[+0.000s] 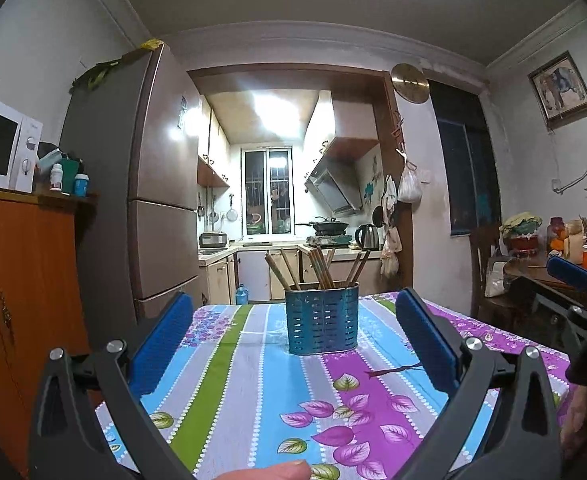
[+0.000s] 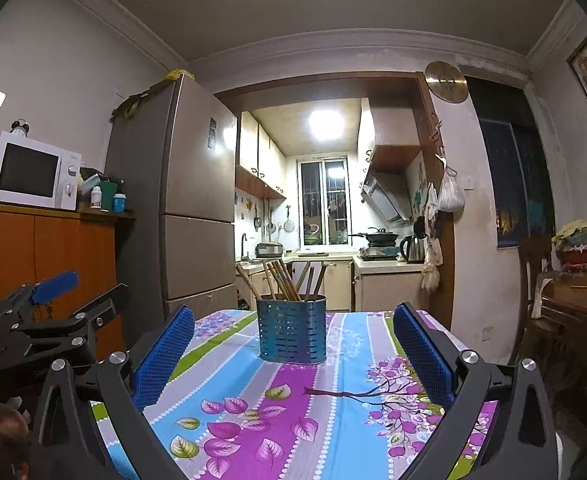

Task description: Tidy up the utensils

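Straight ahead in the left wrist view, a blue perforated metal utensil holder (image 1: 322, 319) stands upright on a table covered with a striped, leaf-printed plastic tablecloth (image 1: 253, 380), toward the far end of it. A bunch of brown wooden chopsticks (image 1: 317, 270) leans out of the holder in several directions. The left gripper (image 1: 293, 344) is held low over the near part of the table, its blue-padded fingers (image 1: 161, 344) spread wide apart with nothing between them; the holder sits beyond the fingertips, untouched. At the right edge, part of the right gripper (image 1: 573, 276) shows, well apart from the holder. A white microwave oven (image 1: 3, 148) rests on an orange wooden cabinet (image 1: 25, 280) at left

Next, in the right wrist view, the same holder (image 2: 292, 330) stands ahead on the tablecloth (image 2: 293, 412), chopsticks (image 2: 281, 282) upright and splayed in it. The right gripper (image 2: 293, 356) has its jaws wide open and empty, pads (image 2: 423, 356) flanking the view of the holder without reaching it. The left gripper (image 2: 55, 284) appears at the left edge, beside the table. A tall brown refrigerator (image 2: 189, 200) stands behind
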